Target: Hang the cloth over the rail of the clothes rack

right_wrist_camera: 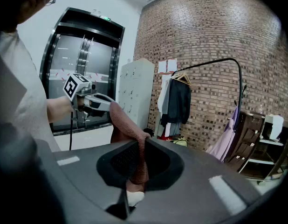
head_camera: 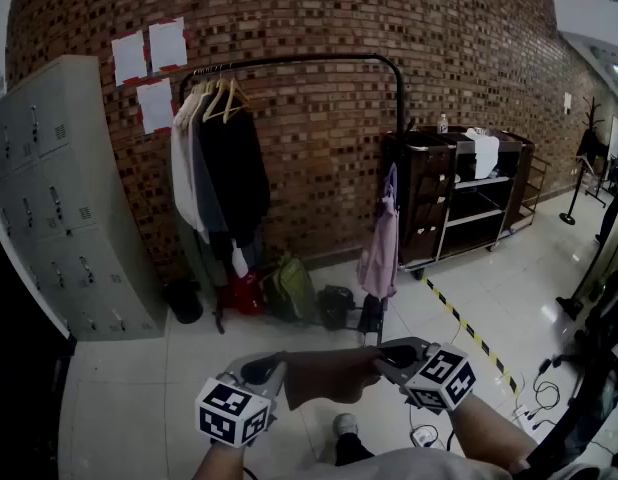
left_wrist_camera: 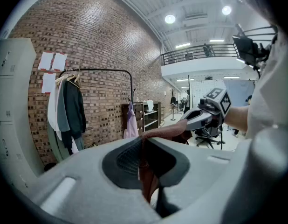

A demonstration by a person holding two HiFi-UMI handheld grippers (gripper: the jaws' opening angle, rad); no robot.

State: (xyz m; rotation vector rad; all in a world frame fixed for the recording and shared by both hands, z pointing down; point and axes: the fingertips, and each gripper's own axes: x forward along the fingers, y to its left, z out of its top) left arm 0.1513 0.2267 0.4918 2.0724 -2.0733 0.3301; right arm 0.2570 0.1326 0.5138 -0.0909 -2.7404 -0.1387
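Now, brick wall (head_camera: 319, 118): directly behind the clothes rack (head_camera: 400, 118).
lockers (head_camera: 49, 198): grey, left of the clothes rack, against the wall.
clothes rack: black; hung garments (head_camera: 224, 168) bunched at its left end, pink garment (head_camera: 379, 248) by its right post.
cloth (head_camera: 329, 373): reddish-brown, stretched between both grippers, well in front of the clothes rack, below the rail (head_camera: 329, 59), not touching it.
left gripper (head_camera: 261, 372): jaws clamped on the cloth's left end.
right gripper (head_camera: 394, 354): jaws clamped on its right end.

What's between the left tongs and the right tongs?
The brown cloth, stretched from the left tongs to the right tongs, each pinching one end; clearest in the head view.
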